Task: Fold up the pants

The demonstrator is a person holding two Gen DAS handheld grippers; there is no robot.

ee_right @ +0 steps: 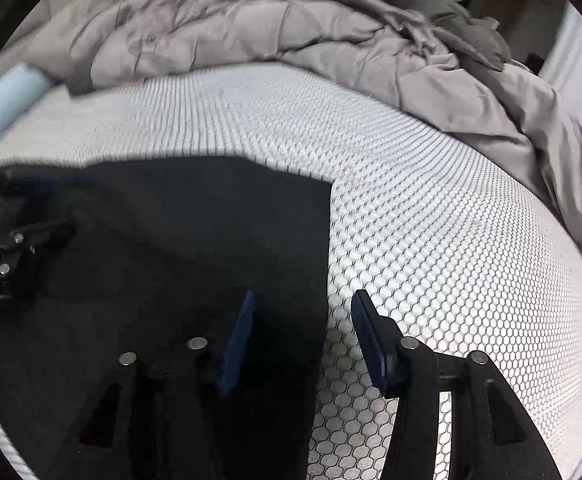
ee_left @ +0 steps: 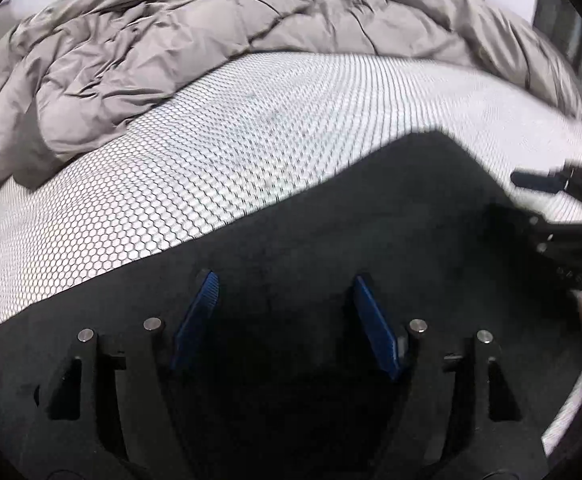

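Black pants (ee_left: 371,220) lie flat on a bed's white honeycomb-patterned sheet (ee_left: 211,152), their far edge straight with one corner. My left gripper (ee_left: 283,280) hovers over the dark cloth with its blue pads apart and nothing pinched between them. In the right wrist view the pants (ee_right: 171,232) fill the lower left. My right gripper (ee_right: 303,298) is open and straddles the pants' right edge: one pad is over the cloth, the other over the sheet (ee_right: 431,240). Each gripper shows in the other's view: the right gripper (ee_left: 531,200) at the far right, the left gripper (ee_right: 11,232) at the far left.
A rumpled grey duvet (ee_left: 151,48) is bunched along the far side of the bed and runs down the right side (ee_right: 531,120). A darker grey cloth (ee_right: 443,12) lies on it at the back. A pale blue rail (ee_right: 7,92) borders the bed at left.
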